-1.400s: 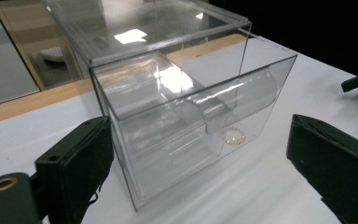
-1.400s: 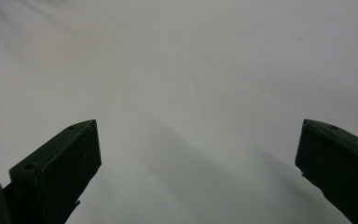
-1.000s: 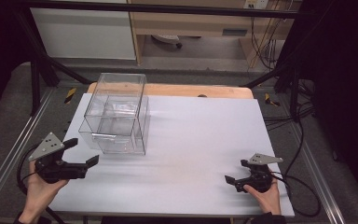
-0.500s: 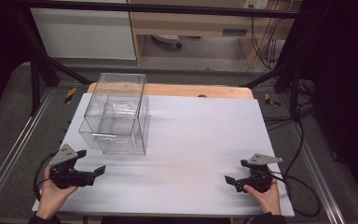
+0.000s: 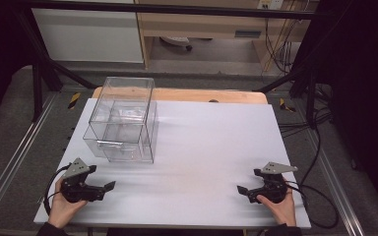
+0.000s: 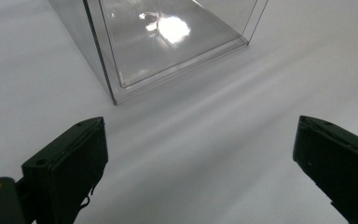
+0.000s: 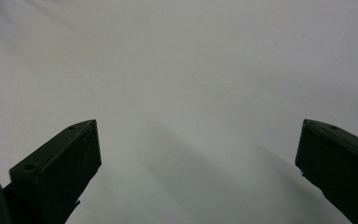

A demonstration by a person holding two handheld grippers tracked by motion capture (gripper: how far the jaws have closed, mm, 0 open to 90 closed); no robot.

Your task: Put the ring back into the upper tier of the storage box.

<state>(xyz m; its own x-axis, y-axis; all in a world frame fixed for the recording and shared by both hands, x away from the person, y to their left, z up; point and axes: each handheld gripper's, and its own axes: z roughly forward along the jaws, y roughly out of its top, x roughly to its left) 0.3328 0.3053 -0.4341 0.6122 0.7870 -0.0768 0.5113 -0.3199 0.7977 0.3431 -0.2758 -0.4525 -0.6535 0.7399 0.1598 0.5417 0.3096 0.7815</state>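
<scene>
White table (image 5: 202, 147): clear box (image 5: 123, 120) near left gripper (image 5: 106, 189), fingers spread

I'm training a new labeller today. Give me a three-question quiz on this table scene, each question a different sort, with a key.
1. True or false: the left tongs grip the clear box.
2. Multiple choice: the clear box stands nearer which tongs? A. left B. right C. midway between them
3. Fill in: the jaws of the right tongs stand ____ over the white table top.

Key: 1 false, they are open and apart from the box; 2 A; 3 open.
</scene>
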